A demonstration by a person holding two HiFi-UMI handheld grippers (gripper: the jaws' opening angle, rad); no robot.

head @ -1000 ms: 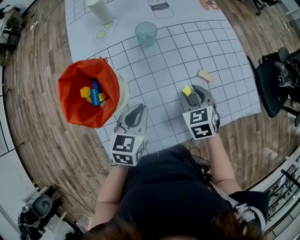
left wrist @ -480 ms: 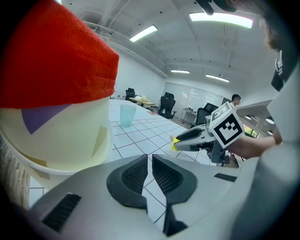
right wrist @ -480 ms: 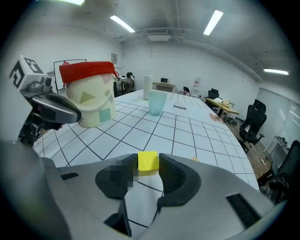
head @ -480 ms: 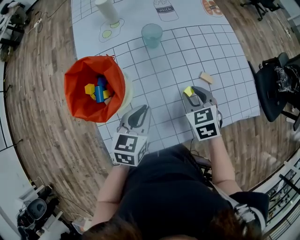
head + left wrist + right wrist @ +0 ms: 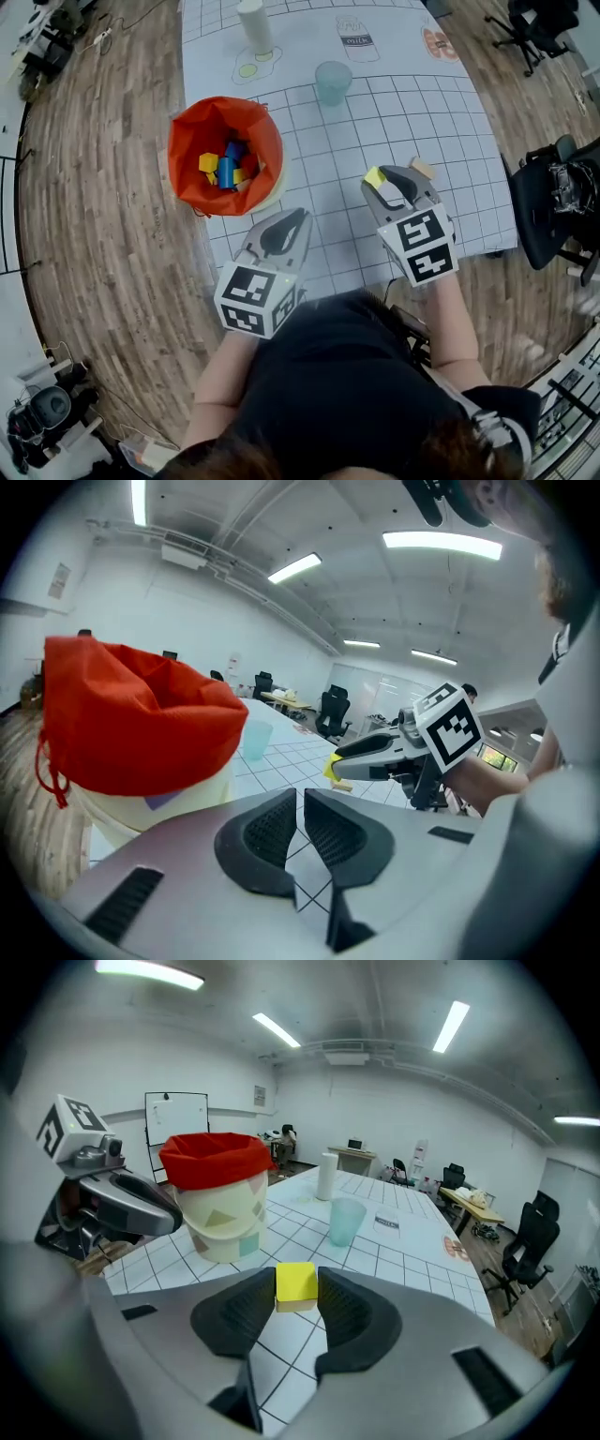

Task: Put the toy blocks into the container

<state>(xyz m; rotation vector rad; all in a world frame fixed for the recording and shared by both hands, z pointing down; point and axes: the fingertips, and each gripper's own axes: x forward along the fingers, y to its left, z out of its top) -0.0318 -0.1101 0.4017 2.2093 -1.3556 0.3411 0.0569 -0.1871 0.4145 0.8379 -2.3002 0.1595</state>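
Observation:
My right gripper point(image 5: 382, 178) is shut on a yellow block point(image 5: 296, 1285) and holds it just above the gridded mat; its pads press on both sides of the block. The same block point(image 5: 335, 766) shows at that gripper's tip in the left gripper view. The container is a pale bucket with an orange liner point(image 5: 183, 141), holding several coloured blocks, at the mat's left edge. It stands ahead and left of the right gripper point(image 5: 220, 1194). My left gripper point(image 5: 292, 217) hangs shut and empty near the bucket point(image 5: 141, 724). A tan block point(image 5: 422, 169) lies on the mat beside the right gripper.
A teal cup point(image 5: 333, 81) and a white cylinder point(image 5: 254, 23) stand farther back on the gridded mat point(image 5: 450, 112). Wood-grain surface surrounds the mat. A black office chair point(image 5: 553, 197) sits off the right edge.
The right gripper's jaws have narrowed onto the yellow block and shifted it away from the tan block. The head view has swung, so the bucket now sits farther right and higher in it.

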